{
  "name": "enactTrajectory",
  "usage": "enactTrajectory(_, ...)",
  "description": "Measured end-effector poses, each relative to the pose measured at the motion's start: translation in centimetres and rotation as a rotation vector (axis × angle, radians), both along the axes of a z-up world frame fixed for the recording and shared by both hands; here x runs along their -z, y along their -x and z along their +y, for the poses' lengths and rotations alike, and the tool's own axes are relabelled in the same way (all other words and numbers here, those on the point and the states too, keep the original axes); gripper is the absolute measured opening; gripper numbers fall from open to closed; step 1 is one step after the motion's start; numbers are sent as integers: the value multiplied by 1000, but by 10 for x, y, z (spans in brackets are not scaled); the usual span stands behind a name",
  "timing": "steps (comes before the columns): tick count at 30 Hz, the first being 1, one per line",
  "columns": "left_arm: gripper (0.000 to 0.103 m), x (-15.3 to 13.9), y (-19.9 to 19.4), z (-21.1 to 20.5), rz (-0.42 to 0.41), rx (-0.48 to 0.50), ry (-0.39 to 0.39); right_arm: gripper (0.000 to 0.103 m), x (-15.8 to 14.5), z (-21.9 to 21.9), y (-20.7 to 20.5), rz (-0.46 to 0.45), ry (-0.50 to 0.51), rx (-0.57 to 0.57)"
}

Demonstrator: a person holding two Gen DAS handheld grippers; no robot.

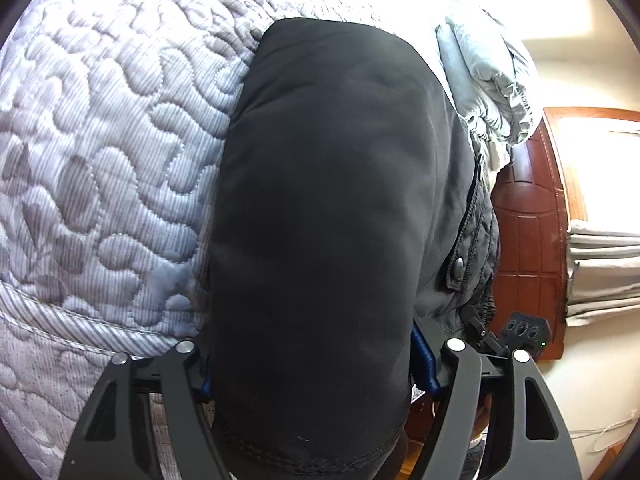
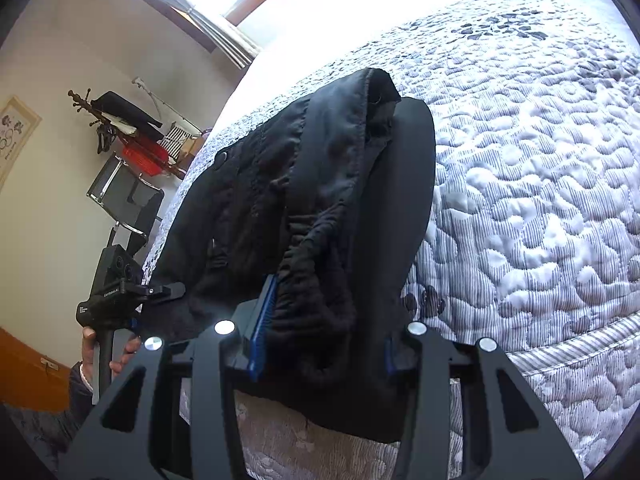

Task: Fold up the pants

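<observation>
Black pants (image 1: 320, 200) lie folded lengthwise on the quilted bed, one end hanging over the near edge. In the left wrist view my left gripper (image 1: 316, 364) has its fingers wide on either side of the hem end, with the cloth between them. In the right wrist view the elastic waistband end (image 2: 320, 240) lies bunched between the fingers of my right gripper (image 2: 324, 344). The blue pads (image 2: 262, 332) stand apart with waistband cloth between them. The left gripper's body (image 2: 116, 284) shows at the left of that view, held by a hand.
The grey-white quilt (image 1: 100, 140) covers the bed. A pale grey folded garment (image 1: 480, 72) lies beyond the pants. A wooden bed board (image 1: 528, 216) stands at the right. A chair and a coat rack (image 2: 124, 136) stand by the wall.
</observation>
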State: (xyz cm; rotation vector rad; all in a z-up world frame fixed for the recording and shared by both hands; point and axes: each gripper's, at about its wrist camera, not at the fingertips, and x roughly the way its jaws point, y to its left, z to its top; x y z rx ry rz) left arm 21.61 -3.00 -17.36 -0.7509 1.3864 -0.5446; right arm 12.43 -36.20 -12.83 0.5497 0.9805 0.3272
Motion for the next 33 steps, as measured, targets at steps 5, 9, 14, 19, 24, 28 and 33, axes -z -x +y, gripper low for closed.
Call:
enactTrajectory(5,58,-6,-1,1,-24,4,-10,41,-9,6,-2,-19,22,-11)
enactTrajectory(9,45,-15,-1,5,-76,17,-24,40,-24,14,-6,-52,31,-18)
enactTrajectory(14,34,-27,-7,5,-135,34,-28,39,-46,24,-13,-103,51,-32)
enactTrajectory(19,32,-39,-17,13,-176,8,4,39,-66,30,-26,-157,58,-51)
enactTrajectory(24,32,-53,-30,23,-231,-18,2,39,-80,36,-46,-195,66,-63)
enactTrajectory(28,32,-63,-50,32,-267,-45,9,39,-91,42,-68,-239,78,-70)
enactTrajectory(33,32,-74,-83,39,-303,-78,-3,39,-95,46,-105,-262,70,-82)
